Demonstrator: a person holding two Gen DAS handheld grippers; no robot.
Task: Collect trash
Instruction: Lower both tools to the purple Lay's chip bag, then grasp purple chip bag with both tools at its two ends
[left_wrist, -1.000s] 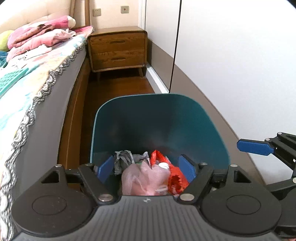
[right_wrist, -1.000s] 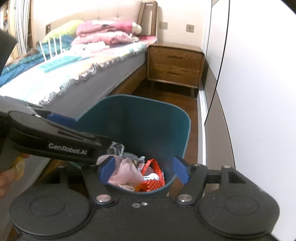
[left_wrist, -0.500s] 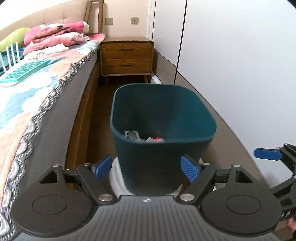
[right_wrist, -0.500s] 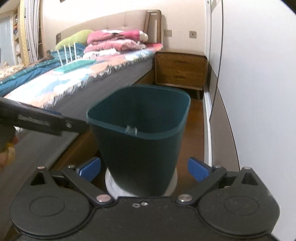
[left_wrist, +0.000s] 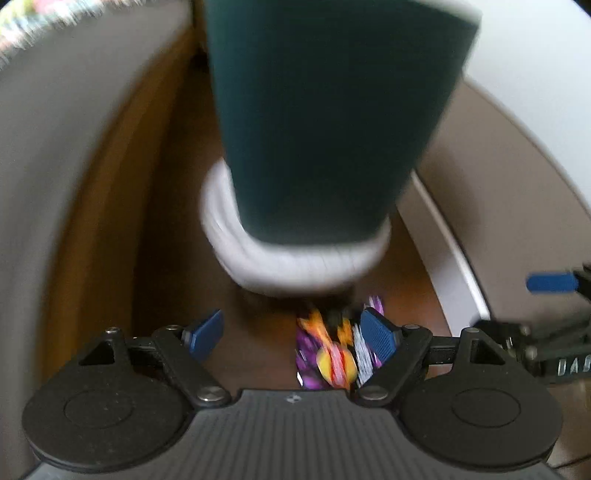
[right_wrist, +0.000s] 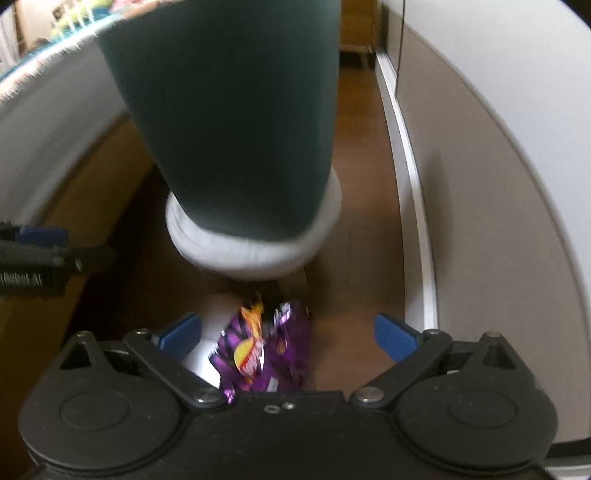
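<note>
Both claws stand wide open and hold nothing. The left gripper (left_wrist: 293, 334) has its blue pads spread apart; the right-hand pad (left_wrist: 376, 338) sits just in front of the wrapper's (left_wrist: 327, 354) right edge, though blur hides whether they touch. The left-hand pad is over bare floor (left_wrist: 251, 354). The right gripper (right_wrist: 290, 332) is spread just as wide, with the wrapper (right_wrist: 262, 350) lying between its pads, nearer the left one and apart from both as far as the view shows.

The wrapper is a crumpled purple snack bag with orange flame marks and a round yellow-and-red logo. It lies on the brown wood floor, near side of the bin (left_wrist: 332, 122), just in front of the bin's white base ring (left_wrist: 295, 266). In the right wrist view a pale patch (right_wrist: 214, 332) lies beside the wrapper on its left; what it is cannot be told.

The bin is dark teal, upright, wider at the top than at the base. The bed's (left_wrist: 55, 147) grey side runs along the left, and the pale wall panel (right_wrist: 498, 184) along the right. Each gripper shows at the other view's edge. Both views are blurred.
</note>
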